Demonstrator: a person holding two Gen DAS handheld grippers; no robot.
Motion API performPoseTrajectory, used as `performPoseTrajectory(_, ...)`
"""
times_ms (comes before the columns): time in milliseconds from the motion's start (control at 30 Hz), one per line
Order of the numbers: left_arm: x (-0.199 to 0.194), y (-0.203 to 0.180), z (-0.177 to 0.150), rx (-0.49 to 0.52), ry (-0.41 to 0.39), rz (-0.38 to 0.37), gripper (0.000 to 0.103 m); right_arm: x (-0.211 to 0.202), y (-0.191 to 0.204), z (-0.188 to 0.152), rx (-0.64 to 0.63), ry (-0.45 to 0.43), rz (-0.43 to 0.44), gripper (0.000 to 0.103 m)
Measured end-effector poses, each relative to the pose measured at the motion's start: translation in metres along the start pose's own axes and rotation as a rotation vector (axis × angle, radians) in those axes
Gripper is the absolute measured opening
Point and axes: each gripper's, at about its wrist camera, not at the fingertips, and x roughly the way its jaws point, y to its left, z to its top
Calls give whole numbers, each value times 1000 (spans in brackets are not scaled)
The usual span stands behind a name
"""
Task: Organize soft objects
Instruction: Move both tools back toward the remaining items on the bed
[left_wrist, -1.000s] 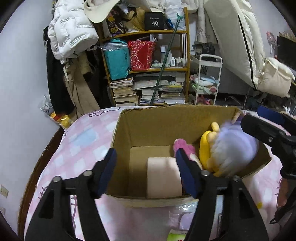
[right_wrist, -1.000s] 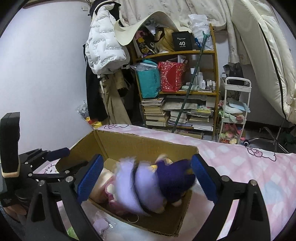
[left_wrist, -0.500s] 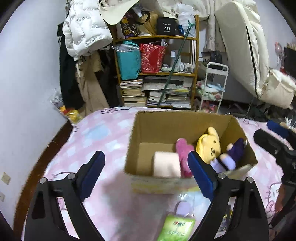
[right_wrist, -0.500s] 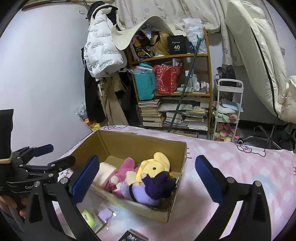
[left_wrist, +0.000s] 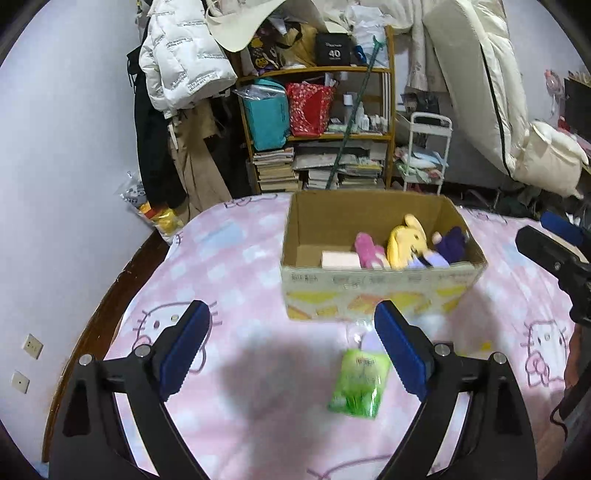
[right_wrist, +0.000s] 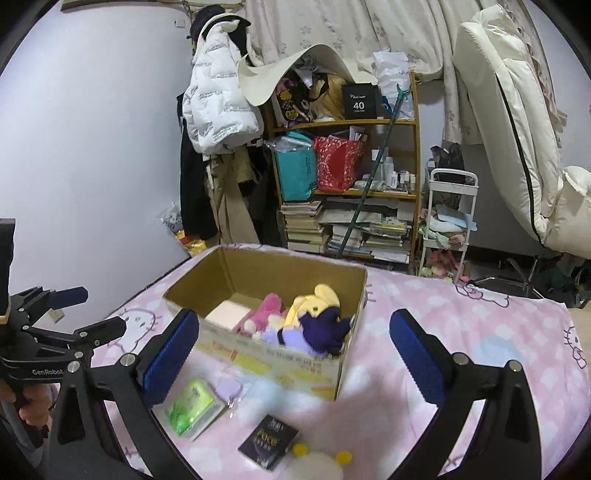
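Observation:
An open cardboard box stands on a pink patterned bedspread. Inside lie a pale pink block, a pink plush, a yellow plush and a purple plush. My left gripper hangs open and empty over the bedspread, on the near side of the box. In the right wrist view the box shows the yellow plush and purple plush at its near right end. My right gripper is open and empty, held above and short of the box.
A green packet and a small lilac item lie in front of the box. A dark flat box and a white plush with yellow tips lie nearer. Beyond the bed stand a cluttered shelf, hung coats and a white trolley.
Both grippers have drawn back and up from the box. The left jaws have widened away from the pink block. The purple plush, blurred between the right jaws before, now rests in the box.

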Motion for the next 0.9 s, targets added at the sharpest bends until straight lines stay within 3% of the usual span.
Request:
performPoseTrajectory(500, -17, -13, -44, 31, 95, -24, 90, -38, 2, -42, 81, 124, -36, 103)
performPoseTrajectory(700, -10, -16, -45, 30, 115, -51, 90, -27, -2, -46, 96, 165, -47, 103)
performPoseTrajectory(900, 9, -17, -50, 12, 161, -99, 90, -4, -11, -58, 140, 261, -43, 103)
